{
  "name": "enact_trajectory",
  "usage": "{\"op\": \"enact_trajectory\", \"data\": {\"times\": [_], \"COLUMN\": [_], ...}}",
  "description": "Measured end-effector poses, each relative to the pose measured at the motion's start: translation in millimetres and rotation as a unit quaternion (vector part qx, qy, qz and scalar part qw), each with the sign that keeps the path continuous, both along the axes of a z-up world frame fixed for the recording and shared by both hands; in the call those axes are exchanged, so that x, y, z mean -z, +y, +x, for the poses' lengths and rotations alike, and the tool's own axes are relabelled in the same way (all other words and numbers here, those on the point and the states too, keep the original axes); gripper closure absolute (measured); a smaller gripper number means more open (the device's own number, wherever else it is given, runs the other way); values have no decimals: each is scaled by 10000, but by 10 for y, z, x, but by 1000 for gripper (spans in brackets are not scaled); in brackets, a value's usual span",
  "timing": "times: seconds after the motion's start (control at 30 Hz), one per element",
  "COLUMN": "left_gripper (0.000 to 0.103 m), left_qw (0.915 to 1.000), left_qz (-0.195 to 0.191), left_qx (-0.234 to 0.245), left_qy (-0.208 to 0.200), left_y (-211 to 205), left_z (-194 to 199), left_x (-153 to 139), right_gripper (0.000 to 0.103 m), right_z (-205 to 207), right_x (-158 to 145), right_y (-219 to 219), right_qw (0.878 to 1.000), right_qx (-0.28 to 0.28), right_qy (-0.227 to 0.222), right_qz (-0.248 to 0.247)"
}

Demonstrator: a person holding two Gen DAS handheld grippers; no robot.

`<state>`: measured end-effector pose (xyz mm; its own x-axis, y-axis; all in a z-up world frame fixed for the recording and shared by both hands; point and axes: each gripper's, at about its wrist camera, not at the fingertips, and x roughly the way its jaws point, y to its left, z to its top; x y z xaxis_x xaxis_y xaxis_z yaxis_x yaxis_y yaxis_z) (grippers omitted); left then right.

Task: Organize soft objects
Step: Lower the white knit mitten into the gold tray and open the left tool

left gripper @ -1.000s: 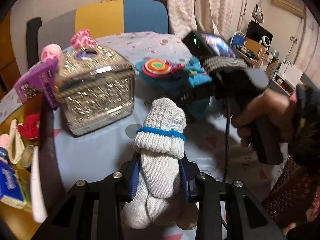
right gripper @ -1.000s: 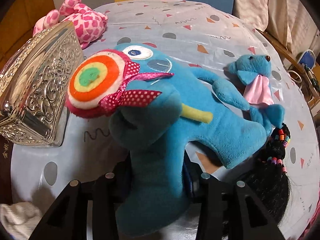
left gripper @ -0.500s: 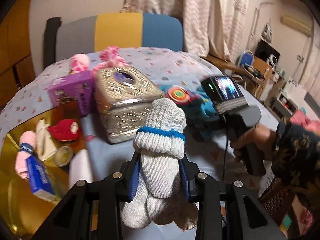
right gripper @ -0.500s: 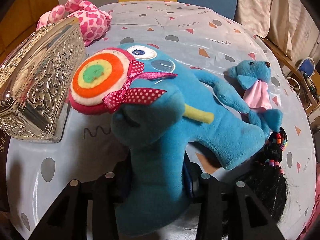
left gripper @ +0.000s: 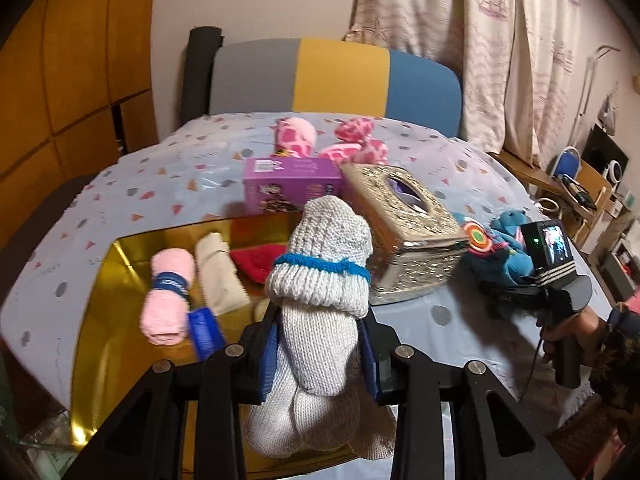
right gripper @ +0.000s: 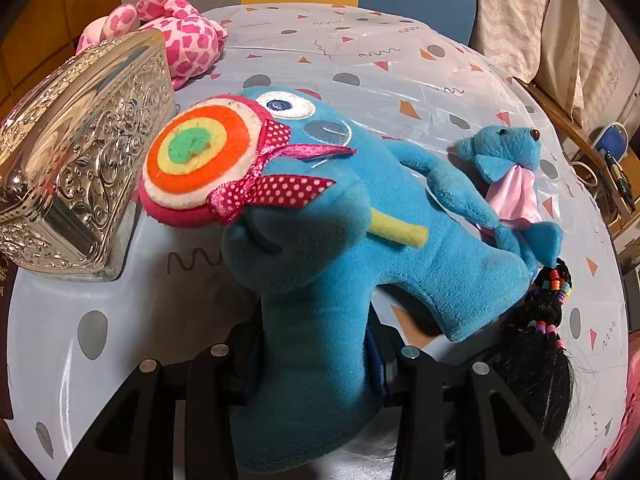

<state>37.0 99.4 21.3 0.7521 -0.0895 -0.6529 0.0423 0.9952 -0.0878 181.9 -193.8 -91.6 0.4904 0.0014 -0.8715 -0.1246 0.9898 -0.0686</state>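
My left gripper (left gripper: 318, 354) is shut on a rolled grey knit sock pair with a blue band (left gripper: 320, 280), held above the near edge of a gold tray (left gripper: 116, 272). In the tray lie a pink rolled cloth (left gripper: 166, 296), a cream cloth (left gripper: 218, 276) and a red item (left gripper: 254, 260). My right gripper (right gripper: 316, 354) is shut on the leg of a blue plush toy with a lollipop (right gripper: 340, 220), which lies on the table. The right gripper also shows in the left wrist view (left gripper: 532, 292), at the right.
A silver embossed tissue box (left gripper: 400, 232) (right gripper: 80, 152) stands between tray and plush. A purple box (left gripper: 292, 188) and pink spotted plush (left gripper: 356, 144) (right gripper: 176, 28) sit behind it. A small blue bear (right gripper: 508, 172) and a black-haired doll (right gripper: 532, 344) lie right of the blue plush.
My left gripper has swung left and risen with the sock pair; the gold tray has come into full view below it. The right gripper with the blue plush has barely moved.
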Motion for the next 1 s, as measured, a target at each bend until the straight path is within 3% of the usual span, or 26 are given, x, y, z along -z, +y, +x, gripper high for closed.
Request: {"op": "enact_trajectory", "data": {"times": [0.3,0.7,0.9,1.0], "left_gripper": [68,68,68,68], "left_qw": [9985,9933,9862,9834], "left_qz": [90,65,-808,-953], "left_qx": [-531,-1145,-1348,-1434], "left_qy": [-67,130,520,569], "left_y": [422,954,1350,1499], "left_z": [-80,-135,-61,-34], "left_x": [-15,173,309,313], "right_gripper": [61,62,62,62], "right_z": [-14,-29,-33,-28], "right_x": [11,15,15,13], "right_y": [20,34,36,37], "right_qw": [10000,9998,9998,9997], "right_qx": [-2,12,2,-15], "right_qy": [-69,-139,-138,-137], "right_qz": [-71,-150,-164,-181]}}
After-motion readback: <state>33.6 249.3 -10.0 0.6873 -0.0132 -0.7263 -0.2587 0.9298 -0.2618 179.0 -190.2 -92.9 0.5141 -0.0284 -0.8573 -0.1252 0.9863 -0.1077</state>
